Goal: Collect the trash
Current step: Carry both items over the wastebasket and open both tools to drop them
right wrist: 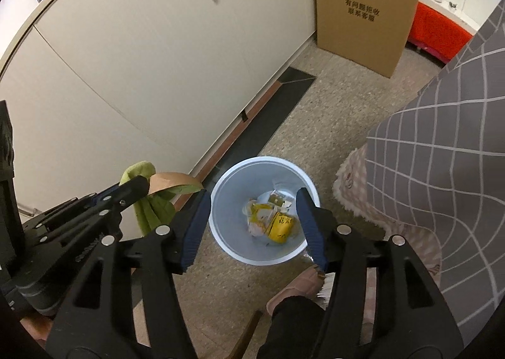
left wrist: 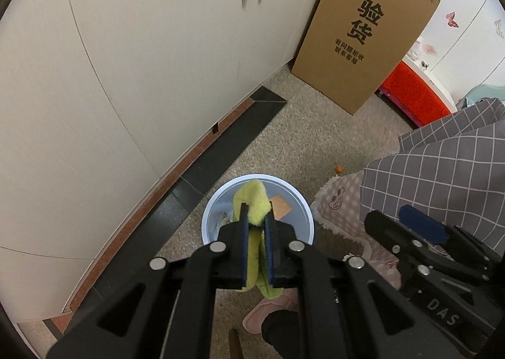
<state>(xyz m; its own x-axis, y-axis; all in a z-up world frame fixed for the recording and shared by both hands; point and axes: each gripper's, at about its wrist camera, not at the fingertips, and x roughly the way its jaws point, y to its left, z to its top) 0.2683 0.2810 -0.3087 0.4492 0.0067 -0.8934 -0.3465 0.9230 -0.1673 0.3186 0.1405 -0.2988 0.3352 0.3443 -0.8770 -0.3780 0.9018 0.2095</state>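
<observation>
My left gripper (left wrist: 255, 217) is shut on a yellow-green cloth scrap (left wrist: 255, 201) and holds it above a pale blue round bin (left wrist: 303, 201) on the floor. In the right wrist view the left gripper (right wrist: 139, 185) shows at the left with the green cloth (right wrist: 151, 207) and a tan strip (right wrist: 170, 180) hanging from it, left of the bin. My right gripper (right wrist: 252, 198) is open and empty, its jaws spread over the bin (right wrist: 221, 201). The bin holds yellow wrappers (right wrist: 277, 223) and paper scraps. The right gripper (left wrist: 419, 226) also shows at the right of the left wrist view.
White cabinet doors (left wrist: 126, 75) stand to the left with a dark floor strip (left wrist: 221, 163) along their base. A tall cardboard box (left wrist: 363, 31) leans at the back. A grey checked bedcover (right wrist: 442, 169) and pink blanket (right wrist: 353, 182) hang at the right. A pink slipper (right wrist: 296, 289) is below.
</observation>
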